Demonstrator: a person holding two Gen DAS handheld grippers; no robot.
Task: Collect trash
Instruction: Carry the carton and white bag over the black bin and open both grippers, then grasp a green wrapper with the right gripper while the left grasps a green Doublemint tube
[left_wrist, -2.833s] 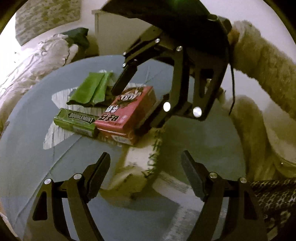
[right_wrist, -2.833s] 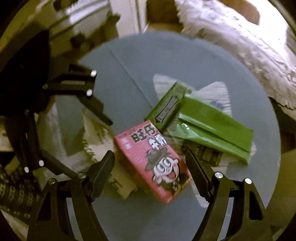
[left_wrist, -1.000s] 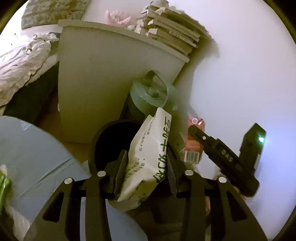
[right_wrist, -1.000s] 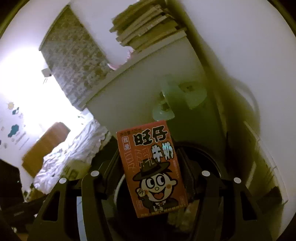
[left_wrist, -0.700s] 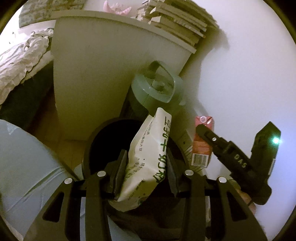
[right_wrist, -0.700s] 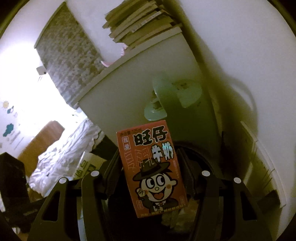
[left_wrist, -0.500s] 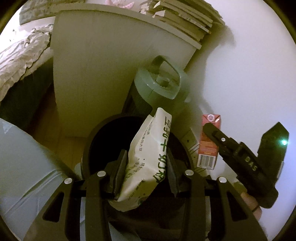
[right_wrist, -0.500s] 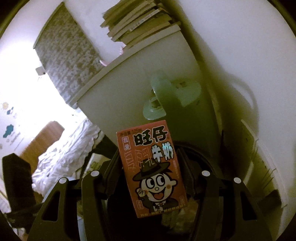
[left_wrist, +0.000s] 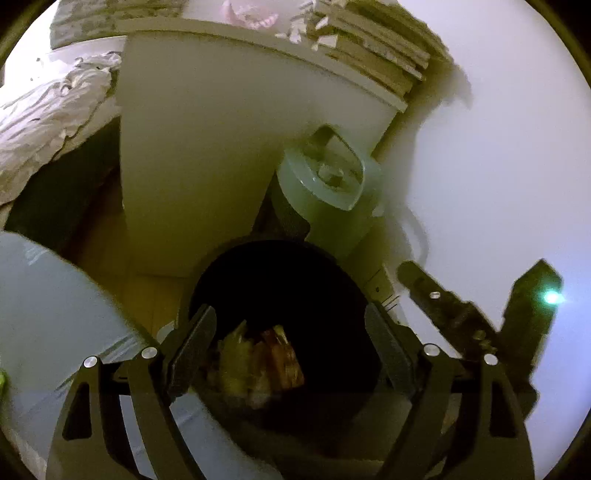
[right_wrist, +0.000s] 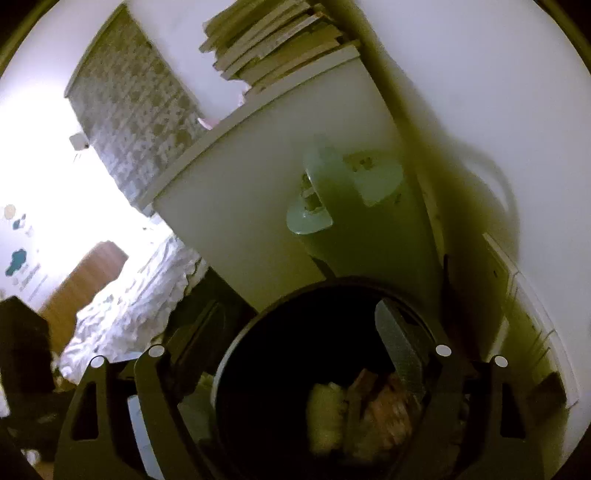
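Landmark: black trash bin (left_wrist: 280, 280), round, top uncovered, on floor.

L gripper (left_wrist: 291, 339): directly over bin mouth, fingers spread wide apart, nothing between them. R gripper (right_wrist: 299, 339): also over bin mouth (right_wrist: 295, 332), fingers wide apart, nothing held. In L wrist view the R gripper (left_wrist: 469, 321) shows just right of bin rim, green indicator light lit on its body.

Trash: lies inside bin, at bottom. L wrist view: pale crumpled packet (left_wrist: 236, 358) touching a reddish carton (left_wrist: 282, 356), side by side, both tilted. R wrist view: same pair, pale packet (right_wrist: 325, 410) left of reddish carton (right_wrist: 384, 410); blurred, print not legible.

Surroundings rel. to bin:
- Pale green lidded container (left_wrist: 328, 195) w/ handle, just behind bin, touching or nearly so; cannot tell which.
- White cabinet (left_wrist: 221, 147) behind bin, beside green container; stack of books (left_wrist: 373, 55) on top.
- Grey-blue table (left_wrist: 55, 314) edge just left of bin.
- Rumpled white bedding (left_wrist: 48, 114) well apart, far left behind.
- White wall (left_wrist: 498, 147) right of bin.
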